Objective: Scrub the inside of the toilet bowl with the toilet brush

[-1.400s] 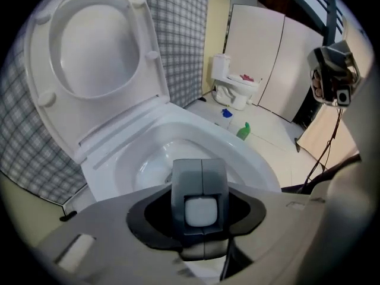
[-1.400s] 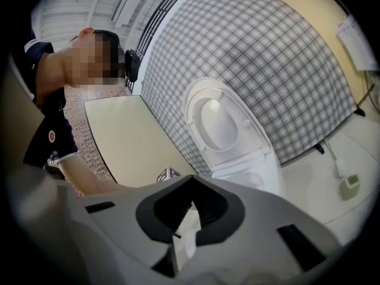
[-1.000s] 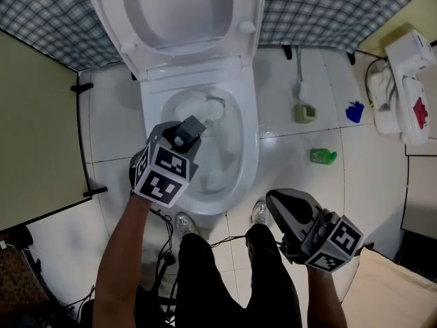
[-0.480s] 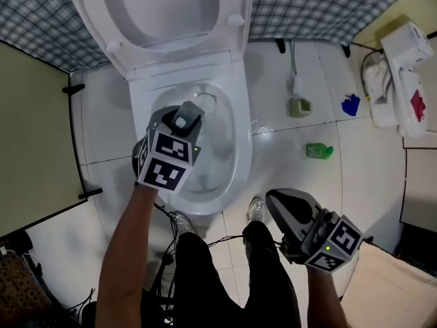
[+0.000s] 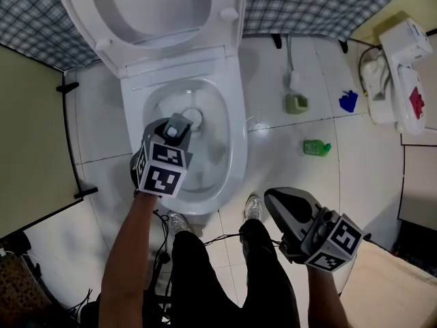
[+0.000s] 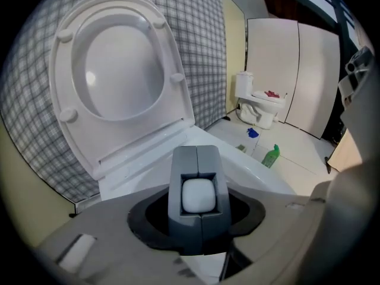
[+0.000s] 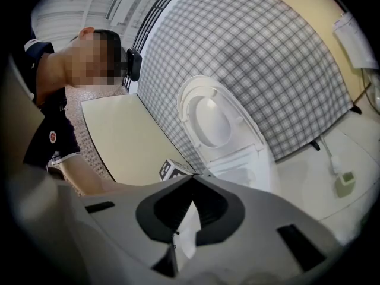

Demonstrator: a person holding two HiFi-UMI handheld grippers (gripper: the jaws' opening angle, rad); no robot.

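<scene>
Our left gripper [image 5: 178, 129] is clamped on the toilet brush [image 6: 198, 196] and our right gripper [image 5: 276, 200] is closed and empty at five o'clock. If we jab hard, we'll likely splash water over the toilet bowl [image 5: 233, 149] rim.

even bright light; glare on floor tiles [image 5: 287, 169]; gripper views fisheye, dark corners, blurred foreground.

toilet brush [image 6: 198, 196] in jaws: 1 | green bottle [image 5: 316, 147]: 1 | left gripper [image 6: 197, 158], right gripper [image 7: 191, 180]: 2

The toilet bowl [image 5: 234, 149], toilet brush handle [image 6: 198, 195] and floor tiles [image 5: 287, 156] are white, the wall [image 5: 307, 5] grey-and-white checked, the bottle [image 5: 315, 147] green. The grey left gripper [image 5: 179, 127] and right gripper [image 5: 273, 200] bear black-and-white markers.
</scene>
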